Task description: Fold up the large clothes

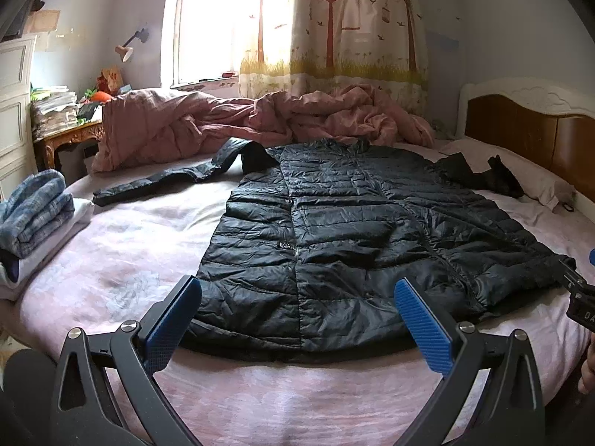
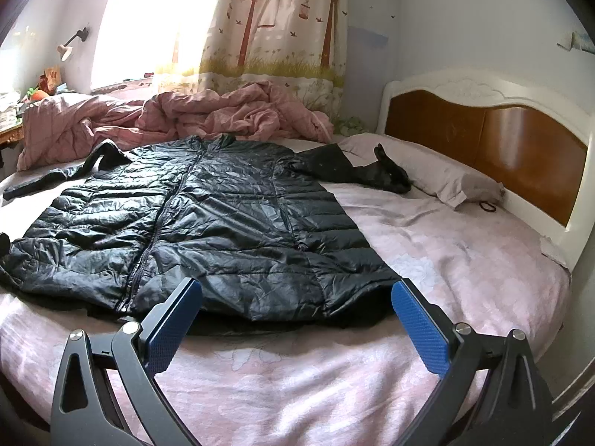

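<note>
Left wrist view: the left tool [image 1: 297, 308] hangs spread wide above the black jacket's [image 1: 334, 230] hem on the bed [image 1: 111, 260]; the right tool [image 2: 297, 308] gapes likewise, empty.

"DA" (partial) — right gripper [image 1: 580, 297]

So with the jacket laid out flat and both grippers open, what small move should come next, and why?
Probably reach the left gripper to the left sleeve and fold it over the jacket. Both sleeves lie spread outward on the bed, the body is already flat and zipped, and neither the left nor the right gripper holds anything.
</note>
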Available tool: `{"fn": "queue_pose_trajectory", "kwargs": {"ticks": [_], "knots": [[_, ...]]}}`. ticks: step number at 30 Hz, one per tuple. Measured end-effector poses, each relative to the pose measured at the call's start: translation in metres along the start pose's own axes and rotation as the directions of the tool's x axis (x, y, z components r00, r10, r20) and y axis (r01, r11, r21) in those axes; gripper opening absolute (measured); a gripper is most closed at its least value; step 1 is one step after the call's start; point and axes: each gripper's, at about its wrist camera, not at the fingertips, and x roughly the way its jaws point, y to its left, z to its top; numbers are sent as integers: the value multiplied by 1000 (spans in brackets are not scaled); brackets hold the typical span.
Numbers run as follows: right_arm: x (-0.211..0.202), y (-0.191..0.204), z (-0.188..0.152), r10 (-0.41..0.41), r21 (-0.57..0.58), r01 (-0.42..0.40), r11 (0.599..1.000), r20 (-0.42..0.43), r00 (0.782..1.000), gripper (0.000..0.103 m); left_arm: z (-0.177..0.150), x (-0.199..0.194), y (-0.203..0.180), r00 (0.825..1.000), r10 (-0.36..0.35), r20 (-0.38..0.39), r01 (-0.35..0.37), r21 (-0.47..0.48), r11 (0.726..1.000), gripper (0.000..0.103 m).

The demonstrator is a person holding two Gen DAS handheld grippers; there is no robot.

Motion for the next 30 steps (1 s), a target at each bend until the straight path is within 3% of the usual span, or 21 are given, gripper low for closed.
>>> {"fn": "queue_pose_trajectory", "kwargs": {"ticks": [13,18,21,30], "knots": [[-3,4,0,-4,-12,4,1000,4,1000,103,2,-10,3,998,10,55,-9,-11,1000,103],[-1,2,-1,-6,2,6,1000,-8,1000,103,1,-26,-10,985,88,148,-98,57,994,103],[0,1,-1,-4,-4,4,1000,-5,1000,103,1,-31,-12,978,94,185,-106,60,993,103],[5,-2,0,4,10,-4,1000,-16,1000,103,2,-22,-10,989,65,131,-73,59,996,103]]}}
